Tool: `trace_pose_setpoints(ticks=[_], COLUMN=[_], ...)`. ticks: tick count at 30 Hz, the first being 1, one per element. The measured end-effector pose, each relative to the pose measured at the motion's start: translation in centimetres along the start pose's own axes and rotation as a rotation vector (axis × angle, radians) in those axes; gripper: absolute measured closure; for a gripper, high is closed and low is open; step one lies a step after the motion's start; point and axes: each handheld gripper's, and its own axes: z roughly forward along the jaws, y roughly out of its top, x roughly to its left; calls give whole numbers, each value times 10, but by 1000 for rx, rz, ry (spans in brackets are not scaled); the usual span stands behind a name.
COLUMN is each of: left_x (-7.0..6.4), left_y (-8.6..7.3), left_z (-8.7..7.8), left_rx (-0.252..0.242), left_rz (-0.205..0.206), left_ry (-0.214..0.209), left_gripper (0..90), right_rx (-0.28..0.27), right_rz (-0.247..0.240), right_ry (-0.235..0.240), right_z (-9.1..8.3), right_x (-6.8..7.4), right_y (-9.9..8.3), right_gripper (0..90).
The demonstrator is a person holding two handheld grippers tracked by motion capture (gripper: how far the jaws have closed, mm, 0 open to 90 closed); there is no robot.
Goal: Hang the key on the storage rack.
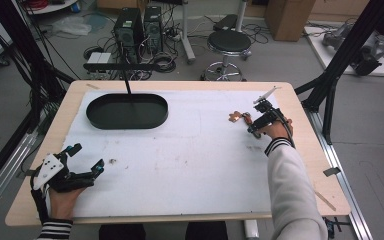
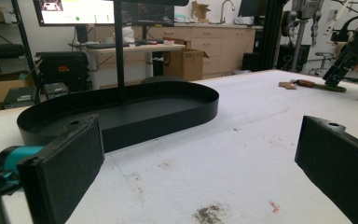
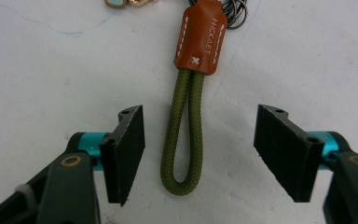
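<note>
Keychain (image 3: pixel 186 112) loop toward hand-held gripper (image 3: pixel 200 154)

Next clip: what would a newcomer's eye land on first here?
Probably the black oval tray at the table's far left, dark against the white mat. Next, the keychain far right: its green cord loop and brown leather tab lie between the open jaws of the right gripper, untouched. The left gripper waits open near left.

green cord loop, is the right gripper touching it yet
Apart. The right gripper view shows the right gripper open, white table showing between each pad and the green cord loop.
</note>
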Motion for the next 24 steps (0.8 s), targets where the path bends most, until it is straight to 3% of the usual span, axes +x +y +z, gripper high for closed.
trace_pose_setpoints(ticks=[9,19,24], left_x=[0,0,0], left_y=[0,0,0], left_z=[0,0,0], left_rx=[-1,0,0], left_rz=[-1,-2,-3], left_ry=[1,1,1], left_gripper=[17,17,17], right_rx=[43,55,62], right_rz=[14,15,11], right_ry=[17,33,12], right_z=[3,4,4], right_x=[0,0,0], right_y=[-1,-1,0], right_gripper=[465,601,706])
